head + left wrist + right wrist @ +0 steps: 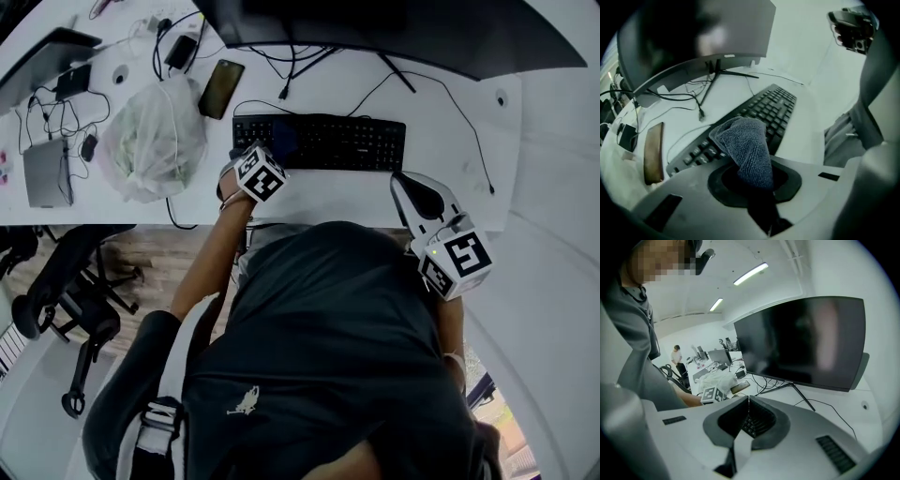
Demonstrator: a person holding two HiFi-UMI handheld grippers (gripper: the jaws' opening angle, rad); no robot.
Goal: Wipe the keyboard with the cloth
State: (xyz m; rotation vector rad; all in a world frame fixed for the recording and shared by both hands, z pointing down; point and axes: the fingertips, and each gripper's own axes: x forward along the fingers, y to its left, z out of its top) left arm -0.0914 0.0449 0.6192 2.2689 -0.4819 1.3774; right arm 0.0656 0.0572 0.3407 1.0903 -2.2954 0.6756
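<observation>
A black keyboard (337, 142) lies on the white desk (309, 202) under the monitor. My left gripper (272, 157) is over the keyboard's left end, shut on a blue-grey cloth (284, 141). In the left gripper view the cloth (747, 145) sticks up out of the jaws and droops toward the keyboard (768, 110). My right gripper (405, 183) hovers at the desk's front edge, just right of the keyboard. Its jaws are shut with nothing between them, and the right gripper (748, 400) shows a few keys (752, 420) behind the tips.
A dark curved monitor (403, 28) on a thin stand spans the back of the desk. A phone (220, 89) and a crumpled plastic bag (150, 136) lie left of the keyboard, with cables and a grey box (47, 173) further left. An office chair (66, 281) stands below left.
</observation>
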